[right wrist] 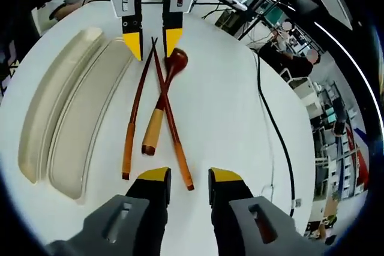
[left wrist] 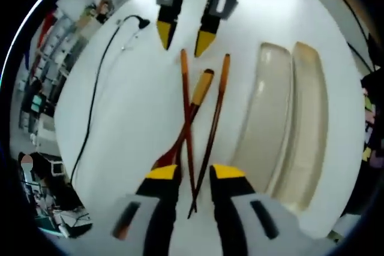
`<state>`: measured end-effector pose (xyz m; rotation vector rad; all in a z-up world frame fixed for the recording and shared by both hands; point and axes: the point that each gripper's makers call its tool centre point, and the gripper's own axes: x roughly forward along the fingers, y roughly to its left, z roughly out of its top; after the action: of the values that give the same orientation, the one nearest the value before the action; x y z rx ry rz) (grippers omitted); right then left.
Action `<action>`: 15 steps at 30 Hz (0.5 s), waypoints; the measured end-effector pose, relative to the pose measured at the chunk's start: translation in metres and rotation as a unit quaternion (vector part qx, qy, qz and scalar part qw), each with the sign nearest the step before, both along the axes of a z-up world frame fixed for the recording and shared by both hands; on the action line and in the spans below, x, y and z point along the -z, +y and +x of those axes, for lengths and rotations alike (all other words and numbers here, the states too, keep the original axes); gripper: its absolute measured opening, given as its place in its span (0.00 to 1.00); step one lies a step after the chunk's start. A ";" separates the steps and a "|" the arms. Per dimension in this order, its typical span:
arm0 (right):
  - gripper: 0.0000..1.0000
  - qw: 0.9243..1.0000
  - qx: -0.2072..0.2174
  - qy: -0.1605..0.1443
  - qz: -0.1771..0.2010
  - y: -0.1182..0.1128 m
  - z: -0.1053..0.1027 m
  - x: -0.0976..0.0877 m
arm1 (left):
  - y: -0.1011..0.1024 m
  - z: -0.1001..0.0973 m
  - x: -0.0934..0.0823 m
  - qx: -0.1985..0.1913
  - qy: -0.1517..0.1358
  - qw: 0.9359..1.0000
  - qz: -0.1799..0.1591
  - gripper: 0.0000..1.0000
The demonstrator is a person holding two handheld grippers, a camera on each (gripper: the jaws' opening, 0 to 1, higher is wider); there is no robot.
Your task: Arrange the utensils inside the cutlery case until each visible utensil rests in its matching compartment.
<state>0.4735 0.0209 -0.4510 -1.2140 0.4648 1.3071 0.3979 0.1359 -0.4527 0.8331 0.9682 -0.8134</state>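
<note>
On the tabletop (right wrist: 228, 106), 2 chopsticks (right wrist: 133, 121) and a spoon (right wrist: 161, 109) lie crossed beside the case (right wrist: 72, 124); both grippers (left wrist: 193, 175) (right wrist: 189, 178) hover, jaws spread. Lifting 1 could drag the others.

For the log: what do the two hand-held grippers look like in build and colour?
Both match. The left hand-held gripper and the right hand-held gripper each have two black jaws capped with yellow tips, rising from pale grey housings with dark slots. No cables or sleeves show on them.
</note>
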 end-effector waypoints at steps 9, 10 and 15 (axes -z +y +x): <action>0.15 1.000 -0.003 0.025 -0.011 0.003 -0.005 0.013 | 0.005 -0.003 0.012 0.004 0.013 1.000 -0.002 0.13; 0.15 1.000 -0.004 0.024 -0.010 0.003 -0.005 0.012 | 0.006 -0.003 0.014 0.003 0.015 1.000 -0.002 0.12; 0.10 1.000 -0.008 0.025 -0.013 0.005 -0.004 0.013 | 0.004 -0.003 0.016 -0.007 0.023 1.000 -0.015 0.05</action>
<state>0.4695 0.0259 -0.4644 -1.2099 0.5111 1.3513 0.3949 0.1399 -0.4691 0.7843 0.9989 -0.8348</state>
